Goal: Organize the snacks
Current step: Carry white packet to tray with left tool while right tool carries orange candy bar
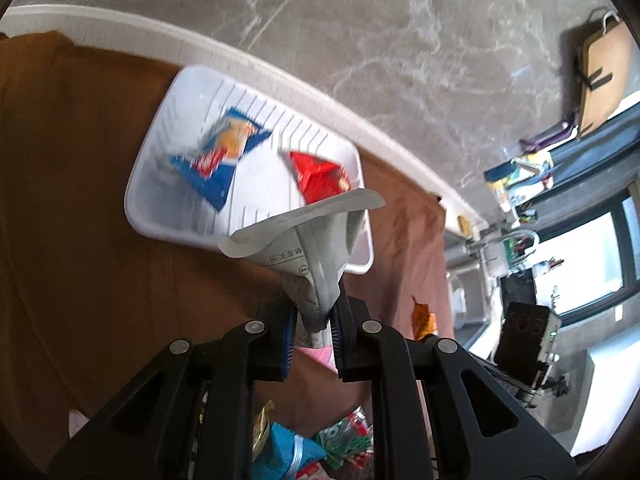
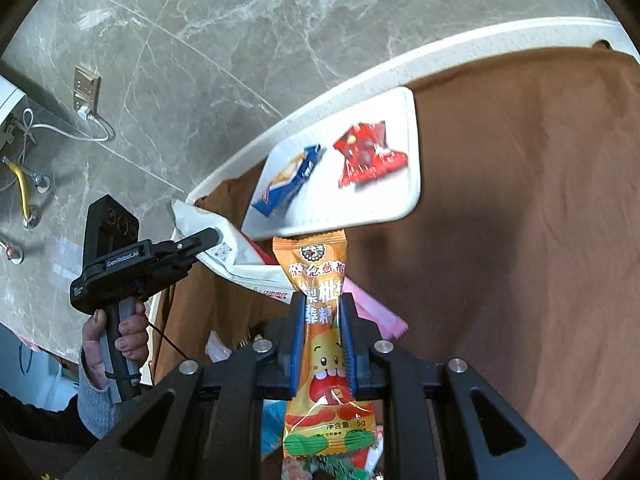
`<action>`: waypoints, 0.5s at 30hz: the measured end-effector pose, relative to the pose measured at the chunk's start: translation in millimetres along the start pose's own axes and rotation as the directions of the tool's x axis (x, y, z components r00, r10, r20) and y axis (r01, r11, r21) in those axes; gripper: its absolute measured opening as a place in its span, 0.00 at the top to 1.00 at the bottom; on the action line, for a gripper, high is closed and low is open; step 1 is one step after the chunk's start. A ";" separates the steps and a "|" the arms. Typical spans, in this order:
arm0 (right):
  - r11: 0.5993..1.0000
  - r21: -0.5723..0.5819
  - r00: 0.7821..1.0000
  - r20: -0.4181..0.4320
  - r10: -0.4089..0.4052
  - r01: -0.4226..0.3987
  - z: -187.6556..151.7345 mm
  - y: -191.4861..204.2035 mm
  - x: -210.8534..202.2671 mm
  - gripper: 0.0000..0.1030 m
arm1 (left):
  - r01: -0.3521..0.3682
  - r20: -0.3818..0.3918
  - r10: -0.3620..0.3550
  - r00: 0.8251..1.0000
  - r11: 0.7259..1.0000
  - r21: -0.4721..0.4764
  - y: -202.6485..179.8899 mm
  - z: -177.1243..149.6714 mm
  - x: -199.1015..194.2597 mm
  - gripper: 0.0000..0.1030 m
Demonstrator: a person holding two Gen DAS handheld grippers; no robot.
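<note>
A white tray [image 1: 160, 152] rests on the brown cloth and holds a blue snack packet [image 1: 218, 152] and a red one [image 1: 320, 176]. My left gripper [image 1: 314, 320] is shut on a white packet [image 1: 316, 240], lifted in front of the tray's near edge. In the right wrist view my right gripper [image 2: 323, 328] is shut on an orange candy packet [image 2: 320, 320], just short of the tray [image 2: 414, 168] with the blue packet [image 2: 290, 180] and red packet [image 2: 368, 154]. The left gripper [image 2: 212, 238] shows at the left with its white packet [image 2: 224, 248], held by a hand [image 2: 116, 336].
Several loose snacks [image 1: 320, 448] lie in a pile under the grippers. A pink packet [image 2: 376, 316] lies on the brown cloth [image 2: 520, 220]. The counter's white edge [image 1: 280, 76] runs behind the tray against a grey marble wall. A sink [image 1: 472, 292] and shelves stand at the right.
</note>
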State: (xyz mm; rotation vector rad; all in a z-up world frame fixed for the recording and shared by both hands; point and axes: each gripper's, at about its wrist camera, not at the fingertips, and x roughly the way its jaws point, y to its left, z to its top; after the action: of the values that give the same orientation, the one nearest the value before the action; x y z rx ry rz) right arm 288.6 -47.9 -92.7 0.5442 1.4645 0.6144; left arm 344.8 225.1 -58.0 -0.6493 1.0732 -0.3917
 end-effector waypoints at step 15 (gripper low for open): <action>0.999 -0.036 0.999 0.034 0.030 -0.029 62.9 17.5 34.6 0.82 | -0.066 0.032 0.064 0.997 0.994 0.089 -7.2 70.4 7.1 0.87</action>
State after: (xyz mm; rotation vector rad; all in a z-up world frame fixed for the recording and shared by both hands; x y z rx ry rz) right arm 350.8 -9.7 -103.8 0.5466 1.4126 0.6503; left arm 411.3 236.4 -35.5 -0.5372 1.0402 -0.3711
